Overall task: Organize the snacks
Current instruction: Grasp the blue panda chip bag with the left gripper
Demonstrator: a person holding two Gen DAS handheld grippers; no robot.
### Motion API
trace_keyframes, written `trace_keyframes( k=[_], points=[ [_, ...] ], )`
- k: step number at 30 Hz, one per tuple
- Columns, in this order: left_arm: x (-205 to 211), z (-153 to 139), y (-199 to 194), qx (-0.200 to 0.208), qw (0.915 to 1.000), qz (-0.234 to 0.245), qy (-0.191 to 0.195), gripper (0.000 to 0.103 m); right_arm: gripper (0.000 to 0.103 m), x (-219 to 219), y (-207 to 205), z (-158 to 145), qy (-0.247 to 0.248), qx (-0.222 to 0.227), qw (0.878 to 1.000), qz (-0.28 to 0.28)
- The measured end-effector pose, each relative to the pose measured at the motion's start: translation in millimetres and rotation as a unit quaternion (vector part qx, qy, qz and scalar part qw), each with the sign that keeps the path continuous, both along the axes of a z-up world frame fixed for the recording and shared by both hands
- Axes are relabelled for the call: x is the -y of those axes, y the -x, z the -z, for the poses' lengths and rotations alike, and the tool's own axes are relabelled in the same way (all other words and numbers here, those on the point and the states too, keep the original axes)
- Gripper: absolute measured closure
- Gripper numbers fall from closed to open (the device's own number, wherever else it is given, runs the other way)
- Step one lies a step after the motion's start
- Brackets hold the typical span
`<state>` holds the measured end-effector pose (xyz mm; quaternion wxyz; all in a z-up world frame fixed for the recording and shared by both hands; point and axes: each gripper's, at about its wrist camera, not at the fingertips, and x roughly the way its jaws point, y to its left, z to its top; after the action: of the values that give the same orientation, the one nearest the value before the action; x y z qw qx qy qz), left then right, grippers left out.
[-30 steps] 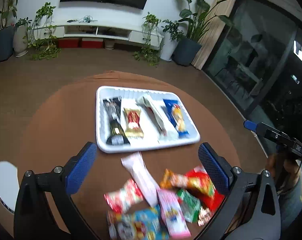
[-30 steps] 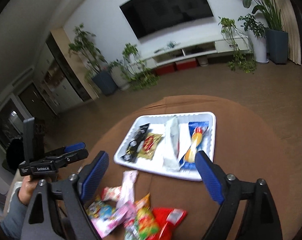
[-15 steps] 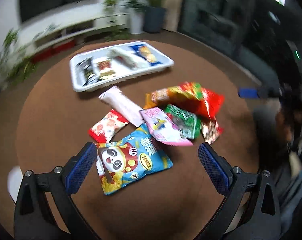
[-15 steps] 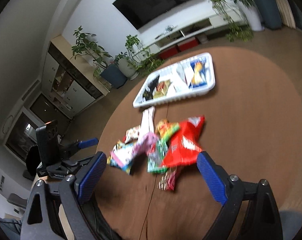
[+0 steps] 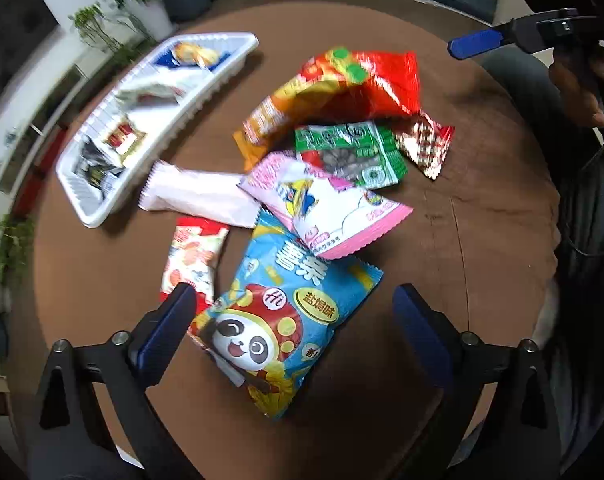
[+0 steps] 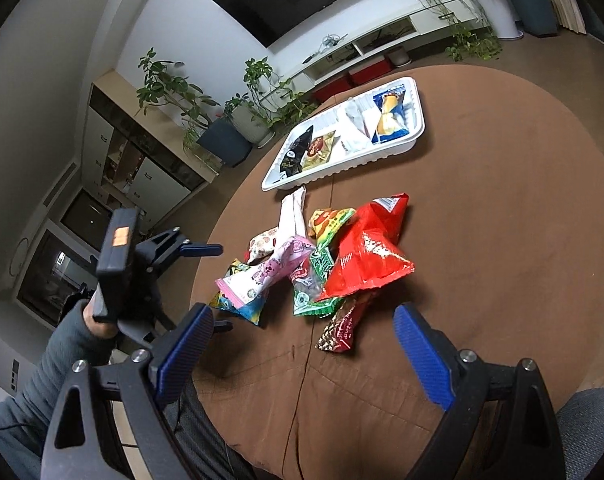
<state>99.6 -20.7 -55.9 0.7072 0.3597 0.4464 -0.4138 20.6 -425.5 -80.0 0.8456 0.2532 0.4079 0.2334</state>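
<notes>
Snacks (image 5: 302, 184) lie heaped on the brown table (image 5: 482, 208), beside the white tray (image 5: 238, 62).
Left gripper (image 5: 292, 312), spread but just narrowing over the blue panda bag (image 5: 286, 320), may drag the overlapping pink packet (image 5: 326, 208); right gripper (image 6: 302, 340) spread, empty.

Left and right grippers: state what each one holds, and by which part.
Nothing is held. The left gripper, its jaws just closing a little, straddles the blue panda-print snack bag without pressing it. The right gripper hangs open over the brown round table.
</notes>
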Motion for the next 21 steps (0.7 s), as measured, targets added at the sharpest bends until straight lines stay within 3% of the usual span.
trace_keyframes(
  k=[4,7,13,14,16,21],
  points=[
    [4.7,14.2,-0.9,-0.035,0.9993,0.002,-0.012,0.012,0.009,2.0,-0.6,4.4,-0.001,-0.007,1.0,0.002],
    [7.9,20.6,0.9,-0.02,0.9995,0.0,-0.023,0.012,0.009,3.4,-0.4,6.9,-0.003,-0.01,1.0,0.004],
    [8.6,17.8,-12.6,-0.037,0.9991,-0.019,-0.009,0.012,0.009,4.2,0.2,7.8,-0.004,-0.01,1.0,0.002],
    [8.4,17.9,-14.5,-0.041,0.9989,-0.02,-0.006,0.014,0.009,4.3,0.7,7.4,-0.004,-0.01,1.0,0.002],
    [8.0,17.9,-17.9,-0.047,0.9985,-0.027,-0.002,0.038,0.009,3.6,1.1,7.7,-0.003,-0.01,1.0,0.001],
    [2.3,15.9,-16.8,-0.074,0.9962,-0.043,0.012,0.044,0.009,2.9,0.6,8.7,-0.003,-0.014,1.0,0.001]
  ],
)
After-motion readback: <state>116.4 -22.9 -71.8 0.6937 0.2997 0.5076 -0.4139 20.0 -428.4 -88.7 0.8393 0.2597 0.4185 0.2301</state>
